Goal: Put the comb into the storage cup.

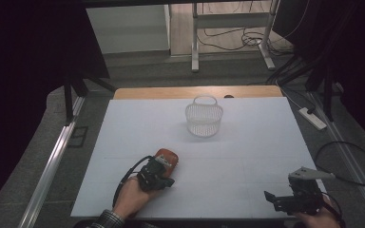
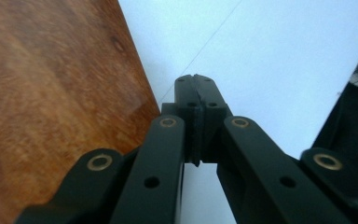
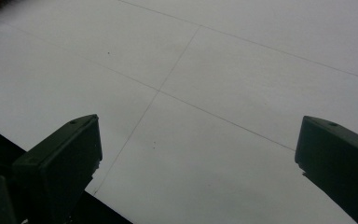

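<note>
A reddish-brown wooden block (image 1: 169, 155) with rounded corners lies on the white table (image 1: 247, 142), left of the middle and toward the front. My left gripper (image 1: 161, 176) sits right against its near side, held by a hand with a plaid cuff. In the left gripper view the jaws are shut (image 2: 196, 83) with nothing between them, and the wood (image 2: 51, 93) lies close along their left. My right gripper (image 1: 272, 199) rests at the front right corner. Its jaws stand wide open (image 3: 198, 154) over bare white surface.
A white mesh basket (image 1: 204, 116) with a handle stands upright near the table's far middle. A strip of wooden tabletop (image 1: 195, 91) shows behind the white sheet. On the floor to the right lie a power strip (image 1: 312, 118) and a looped cable (image 1: 356, 161).
</note>
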### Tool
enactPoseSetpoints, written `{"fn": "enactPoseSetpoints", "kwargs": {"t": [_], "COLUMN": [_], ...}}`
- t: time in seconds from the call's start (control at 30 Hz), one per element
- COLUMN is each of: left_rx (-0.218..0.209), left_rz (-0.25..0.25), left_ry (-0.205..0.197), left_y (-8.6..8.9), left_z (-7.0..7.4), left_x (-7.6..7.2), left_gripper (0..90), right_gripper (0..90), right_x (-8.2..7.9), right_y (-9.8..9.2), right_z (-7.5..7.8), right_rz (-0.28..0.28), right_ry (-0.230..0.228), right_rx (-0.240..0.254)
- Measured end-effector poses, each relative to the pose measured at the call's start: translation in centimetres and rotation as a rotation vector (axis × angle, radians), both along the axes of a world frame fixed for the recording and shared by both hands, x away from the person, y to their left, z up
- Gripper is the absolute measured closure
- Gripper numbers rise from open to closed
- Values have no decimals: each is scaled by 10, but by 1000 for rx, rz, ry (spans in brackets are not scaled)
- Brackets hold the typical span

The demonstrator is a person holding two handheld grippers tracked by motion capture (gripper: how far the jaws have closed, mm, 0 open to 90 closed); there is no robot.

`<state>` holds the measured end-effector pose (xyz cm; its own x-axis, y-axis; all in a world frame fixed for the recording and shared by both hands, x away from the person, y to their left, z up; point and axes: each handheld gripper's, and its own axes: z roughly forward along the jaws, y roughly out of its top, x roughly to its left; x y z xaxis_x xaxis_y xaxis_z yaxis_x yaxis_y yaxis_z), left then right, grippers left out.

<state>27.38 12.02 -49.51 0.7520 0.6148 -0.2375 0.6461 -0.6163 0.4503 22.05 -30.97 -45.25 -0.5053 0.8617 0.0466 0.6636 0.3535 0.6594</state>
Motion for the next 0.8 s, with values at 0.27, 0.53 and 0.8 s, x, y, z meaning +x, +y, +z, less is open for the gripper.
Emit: {"fn": "enactPoseSetpoints", "kwargs": {"t": [0.27, 0.53, 0.8], "left_rx": [-22, -29, 9], "left_rz": [30, 78, 151], "left_ry": [-30, -63, -72], "left_y": [9, 21, 39], "left_z": [8, 17, 20], "left_x": [-4, -14, -23], "left_gripper": [891, 831, 692], "right_gripper": [4, 5, 5], "right_x": [0, 0, 0], "right_y": [0, 0, 0], "right_z": [0, 0, 0], "right_rz": [1, 3, 3], "right_ry": [0, -1, 0], "right_rx": [1, 0, 1]}}
